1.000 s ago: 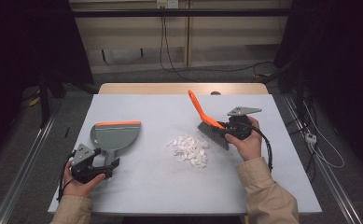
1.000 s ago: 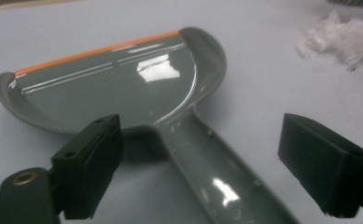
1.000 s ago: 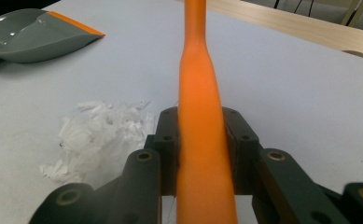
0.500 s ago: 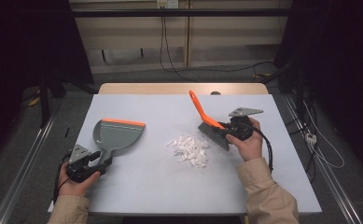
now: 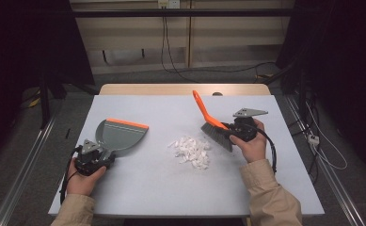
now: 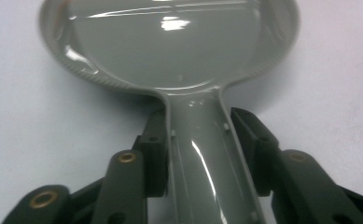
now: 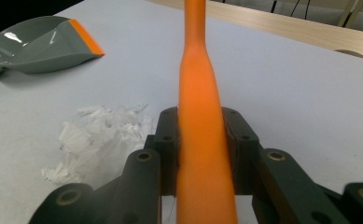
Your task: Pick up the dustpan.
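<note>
we saw a grey table point(image 5: 138, 197) in a dark room; left gripper point(image 6: 202, 154) jaws had just been closing on the dustpan point(image 5: 119, 134) handle, right gripper point(image 7: 202, 140) clamped the brush point(image 5: 209, 120), whose bristles were cut off in the right gripper view.

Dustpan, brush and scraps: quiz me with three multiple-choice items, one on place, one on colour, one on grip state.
1. Where does the pile of paper scraps lie?
A. inside the dustpan
B. on the table between dustpan and brush
C. on the floor

2. What colour is the dustpan's front lip?
A. orange
B. blue
C. white

3. What does the right gripper hold?
A. nothing
B. the dustpan
C. the brush handle

Answers:
1 B: the scraps sit on the table between the dustpan and the brush.
2 A: an orange strip edges the grey pan.
3 C: its jaws clamp the orange handle.
</note>
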A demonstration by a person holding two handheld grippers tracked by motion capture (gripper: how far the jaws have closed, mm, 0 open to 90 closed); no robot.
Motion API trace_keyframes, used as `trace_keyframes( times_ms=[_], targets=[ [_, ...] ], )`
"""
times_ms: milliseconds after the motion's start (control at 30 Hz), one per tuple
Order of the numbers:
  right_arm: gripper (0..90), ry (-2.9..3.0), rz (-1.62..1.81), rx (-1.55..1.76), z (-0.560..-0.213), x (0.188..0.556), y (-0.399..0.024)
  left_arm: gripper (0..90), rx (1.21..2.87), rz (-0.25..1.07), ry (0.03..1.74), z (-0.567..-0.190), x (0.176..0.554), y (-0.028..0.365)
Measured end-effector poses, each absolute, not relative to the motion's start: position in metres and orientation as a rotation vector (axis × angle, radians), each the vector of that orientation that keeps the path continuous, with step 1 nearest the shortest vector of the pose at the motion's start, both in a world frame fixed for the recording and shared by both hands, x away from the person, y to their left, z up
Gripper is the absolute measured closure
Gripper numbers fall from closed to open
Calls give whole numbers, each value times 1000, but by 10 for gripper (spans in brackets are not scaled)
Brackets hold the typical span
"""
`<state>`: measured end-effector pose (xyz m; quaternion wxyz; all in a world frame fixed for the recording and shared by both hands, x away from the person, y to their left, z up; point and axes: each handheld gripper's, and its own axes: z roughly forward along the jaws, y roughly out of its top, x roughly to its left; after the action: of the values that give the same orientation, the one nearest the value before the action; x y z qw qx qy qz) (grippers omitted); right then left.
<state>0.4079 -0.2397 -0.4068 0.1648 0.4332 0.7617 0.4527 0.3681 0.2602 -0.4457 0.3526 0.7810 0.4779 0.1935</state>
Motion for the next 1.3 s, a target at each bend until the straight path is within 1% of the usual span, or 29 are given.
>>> trace_keyframes(
  times_ms=[133, 267, 400, 500, 733, 867, 1000, 1133, 1233, 1300],
  targets=[
    [713, 2169, 1279, 1235, -409, 408, -239, 616, 1991, 495, 1214, -440, 366, 263],
    [713, 2154, 1278, 1245, -409, 409, -238, 619, 2026, 474, 1123, -429, 358, 264],
    [713, 2137, 1283, 1249, -410, 410, -238, 620, 2008, 366, 1021, -419, 345, 266],
    [713, 2127, 1282, 1245, -412, 411, -236, 620, 2031, 308, 938, -413, 335, 264],
    [713, 2111, 1247, 1252, -421, 418, -226, 620, 2134, 199, 756, -417, 320, 241],
    [712, 2121, 1210, 1245, -427, 420, -219, 620, 2166, 145, 709, -421, 317, 232],
    [704, 2150, 1167, 1222, -425, 418, -216, 620, 2198, 128, 706, -425, 317, 227],
    [623, 2141, 1176, 1220, -417, 417, -213, 619, 2220, 126, 690, -428, 319, 227],
    [613, 2162, 1145, 1212, -412, 417, -208, 618, 2221, 143, 683, -430, 320, 225],
    [638, 2178, 1120, 1211, -411, 417, -204, 615, 2225, 144, 692, -430, 321, 224]
  ],
)
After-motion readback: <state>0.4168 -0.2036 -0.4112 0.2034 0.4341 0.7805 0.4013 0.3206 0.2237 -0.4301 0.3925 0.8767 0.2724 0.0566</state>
